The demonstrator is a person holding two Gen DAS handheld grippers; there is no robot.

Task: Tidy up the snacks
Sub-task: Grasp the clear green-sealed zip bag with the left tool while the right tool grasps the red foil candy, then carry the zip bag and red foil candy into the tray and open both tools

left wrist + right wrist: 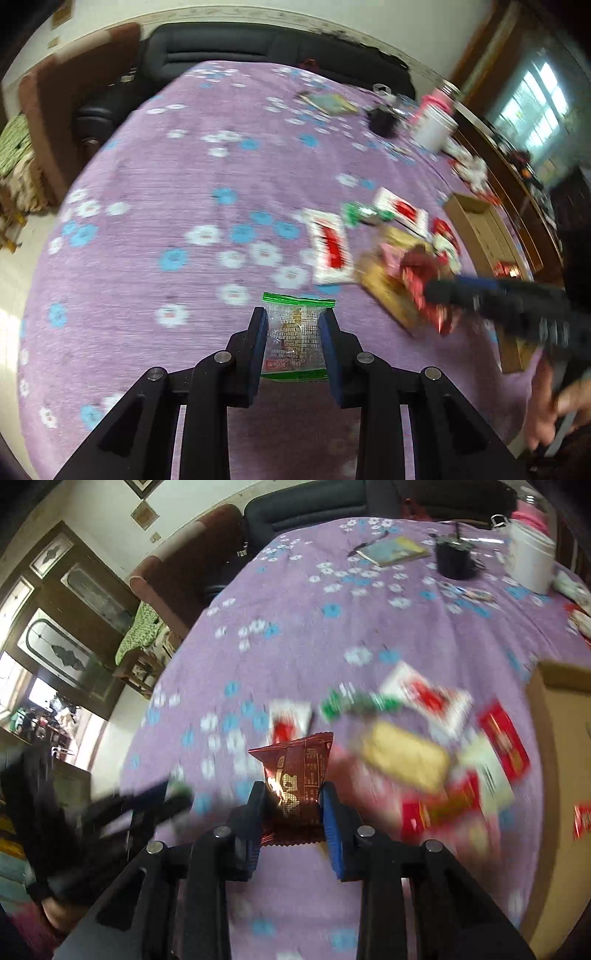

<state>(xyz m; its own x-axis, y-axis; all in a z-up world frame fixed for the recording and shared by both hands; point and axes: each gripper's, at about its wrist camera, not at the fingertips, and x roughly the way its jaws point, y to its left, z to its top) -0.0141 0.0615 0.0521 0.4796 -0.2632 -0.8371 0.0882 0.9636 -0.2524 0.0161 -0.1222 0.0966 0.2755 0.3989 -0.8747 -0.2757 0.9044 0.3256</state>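
Left gripper clamps a clear green-edged snack packet, right gripper clamps a dark red foil packet, both above the purple flowered cloth

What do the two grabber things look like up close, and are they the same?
Yes, they match. The left gripper and the right gripper are both black plastic, each with two straight fingers lined inside with blue ribbed pads. Behind the fingers, slanted black bars spread out like a frame, joined by round silver bolts. No cables or writing show, and no sleeve can be made out.
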